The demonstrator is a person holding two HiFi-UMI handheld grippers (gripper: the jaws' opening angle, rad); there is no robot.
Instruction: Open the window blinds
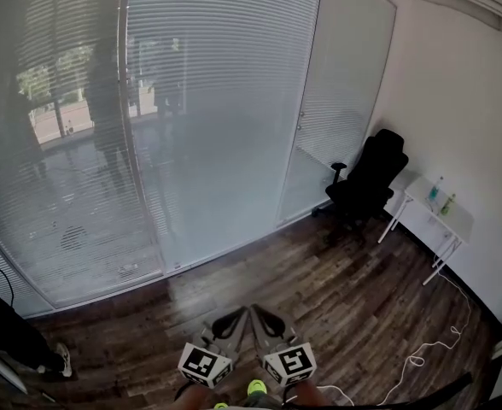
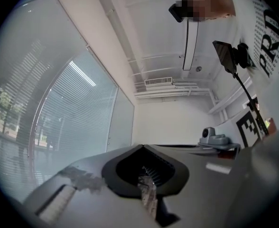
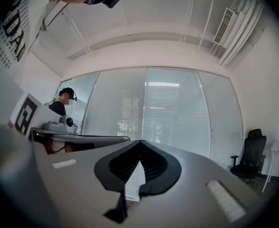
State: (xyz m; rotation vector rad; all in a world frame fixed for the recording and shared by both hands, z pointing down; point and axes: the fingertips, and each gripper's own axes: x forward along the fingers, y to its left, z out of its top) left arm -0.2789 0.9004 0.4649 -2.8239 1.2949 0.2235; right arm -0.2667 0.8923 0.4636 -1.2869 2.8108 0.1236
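ahead, level-slatted blinds [image 1: 217,101] hang; left hand-held gripper [image 1: 236,314], right hand-held gripper [image 1: 261,313] pinched together.

light: daylight through blinds [image 1: 217,101] | soft, hazy | edges: fisheye vignette

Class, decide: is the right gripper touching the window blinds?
Apart. The head view shows the right gripper low in the frame, with a stretch of wooden floor between it and the window blinds.
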